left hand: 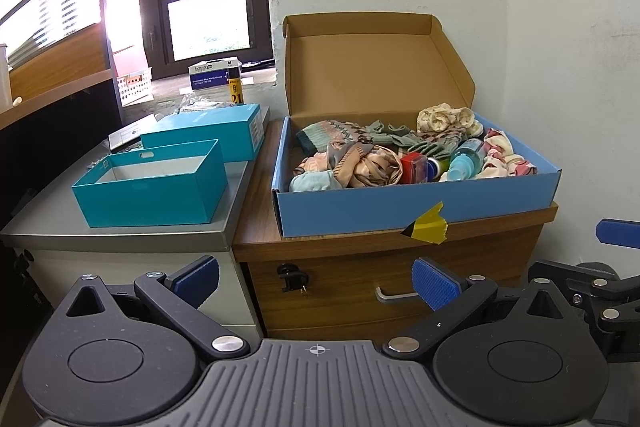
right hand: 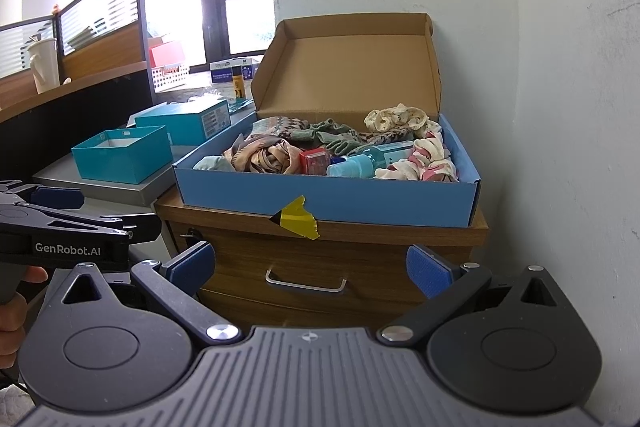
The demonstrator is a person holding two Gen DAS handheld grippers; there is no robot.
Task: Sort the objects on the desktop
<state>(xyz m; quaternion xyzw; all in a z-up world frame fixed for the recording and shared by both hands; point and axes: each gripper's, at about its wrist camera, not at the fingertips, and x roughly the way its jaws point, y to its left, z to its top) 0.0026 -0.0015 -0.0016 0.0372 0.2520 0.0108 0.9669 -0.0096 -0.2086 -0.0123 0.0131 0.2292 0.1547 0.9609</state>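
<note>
The blue box (left hand: pixel 416 205), lid up, sits on the wooden drawer cabinet (left hand: pixel 360 279) against the wall, beyond both grippers; the left gripper (left hand: pixel 316 279) and right gripper (right hand: pixel 312 271) hang before the cabinet front, jaws spread and empty. Inside lie crumpled cloths (left hand: pixel 360 163), a red block (left hand: pixel 414 167) and what looks like a blue spray bottle (left hand: pixel 464 157); leftward, an open teal box (left hand: pixel 152 179) rests on the grey cabinet (left hand: pixel 120 235).
</note>
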